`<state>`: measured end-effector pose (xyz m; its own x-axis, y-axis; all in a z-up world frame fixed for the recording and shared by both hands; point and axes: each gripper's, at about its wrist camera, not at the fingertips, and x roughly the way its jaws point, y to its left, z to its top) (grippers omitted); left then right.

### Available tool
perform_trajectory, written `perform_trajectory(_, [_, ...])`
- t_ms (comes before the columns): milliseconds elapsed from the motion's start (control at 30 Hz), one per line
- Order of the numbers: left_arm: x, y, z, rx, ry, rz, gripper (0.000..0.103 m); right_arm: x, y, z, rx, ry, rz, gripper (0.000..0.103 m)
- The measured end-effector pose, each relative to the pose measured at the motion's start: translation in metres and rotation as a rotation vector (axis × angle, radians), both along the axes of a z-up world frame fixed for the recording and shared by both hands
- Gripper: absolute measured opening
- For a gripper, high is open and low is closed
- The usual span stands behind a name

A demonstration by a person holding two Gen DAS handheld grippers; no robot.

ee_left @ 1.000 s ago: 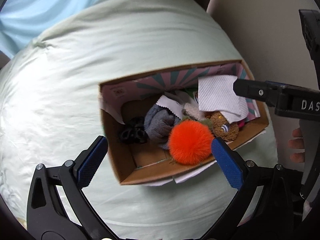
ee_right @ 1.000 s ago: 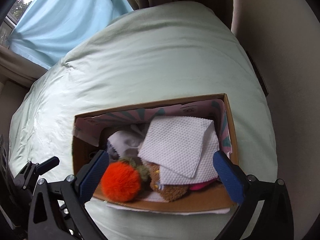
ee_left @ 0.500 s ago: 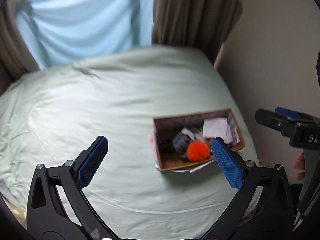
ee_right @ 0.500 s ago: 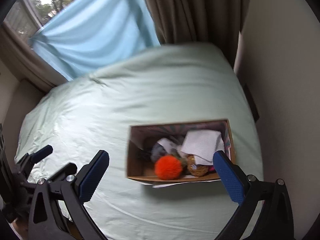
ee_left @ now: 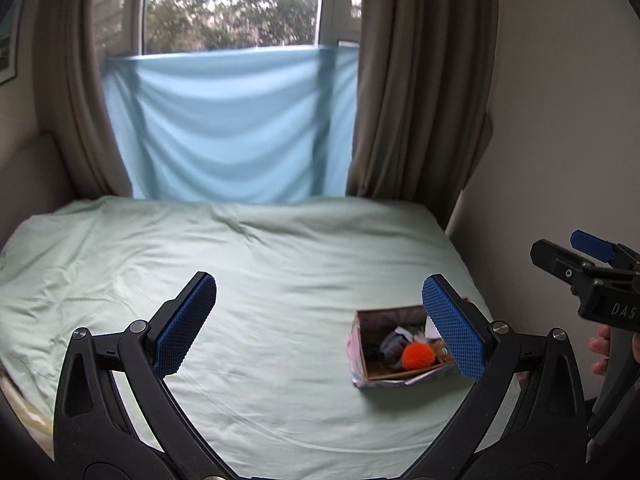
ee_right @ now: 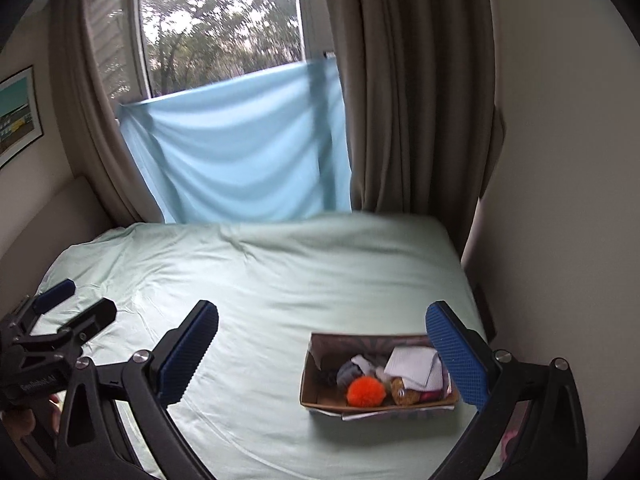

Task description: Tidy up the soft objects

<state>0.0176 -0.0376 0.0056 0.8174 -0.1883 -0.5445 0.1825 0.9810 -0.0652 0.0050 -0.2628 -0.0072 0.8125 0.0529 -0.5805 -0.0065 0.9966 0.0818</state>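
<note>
Cardboard, brown and open-topped, forms the small rectangular box that holds the soft objects; it sits on the pale green bedsheet, ahead of and below both tools. Contents noted: a fuzzy orange pompom, a folded white quilted cloth, a grey fabric bundle and a brown plush item; a dark object at the box's left end is too blurred to identify.

Right gripper: jaws spread wide, nothing held. Left gripper: likewise spread wide and empty.

From the right tool, the box lies forward and low, toward its right finger. From the left tool, it lies to the right, partly behind that tool's right finger. The box's long axis runs across the right tool's view. In my judgement the right gripper is nearer and better aligned for any next reach, downward and forward.
</note>
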Motion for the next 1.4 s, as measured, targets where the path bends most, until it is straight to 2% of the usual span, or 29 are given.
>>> perform_trajectory(267, [-0.026, 0.015, 0.012, 0.02, -0.081, 0.033, 0.103, -0.024, 0.021, 0.004, -0.021, -0.077, -0.008, 0.103])
perform_trajectory(700, [-0.04, 0.013, 0.006, 0.034, -0.101, 0.018, 0.103, -0.039, 0.026, 0.004, -0.022, -0.097, -0.031, 0.103])
perform_trajectory(1400, [-0.048, 0.013, 0.007, 0.026, -0.123, 0.035, 0.103, -0.041, 0.024, 0.003, -0.013, -0.101, -0.037, 0.103])
